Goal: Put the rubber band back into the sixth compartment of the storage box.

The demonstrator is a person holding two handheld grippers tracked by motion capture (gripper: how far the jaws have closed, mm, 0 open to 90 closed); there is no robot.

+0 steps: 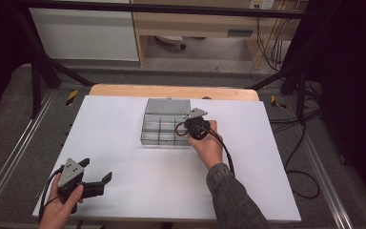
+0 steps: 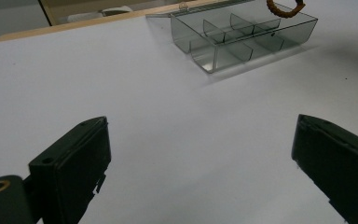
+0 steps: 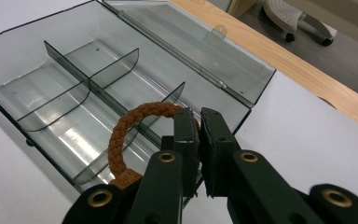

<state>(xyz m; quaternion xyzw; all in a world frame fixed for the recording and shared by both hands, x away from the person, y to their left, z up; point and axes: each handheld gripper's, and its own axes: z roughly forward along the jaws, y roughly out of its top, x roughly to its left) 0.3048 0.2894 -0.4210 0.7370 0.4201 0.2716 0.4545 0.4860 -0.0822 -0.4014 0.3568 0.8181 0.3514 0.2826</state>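
Note:
A clear grey plastic organizer box (image 1: 164,129) with several compartments lies open on the white table, its lid flat behind it. My right gripper (image 3: 199,122) is shut on a brown braided bracelet (image 3: 121,128), which hangs as a loop over the box's near right compartments (image 3: 121,154). From above, the right gripper (image 1: 190,128) hovers at the box's right end. The bracelet's loop (image 2: 284,7) peeks over the box (image 2: 242,37) in the left gripper view. My left gripper (image 1: 97,175) rests open near the table's front left corner, nothing between its jaws.
The white sheet (image 1: 124,157) covers a wooden table whose far edge (image 1: 171,90) shows behind the box. A black cable (image 1: 226,152) trails from the right gripper along the forearm. Dark frame bars and floor cables surround the table.

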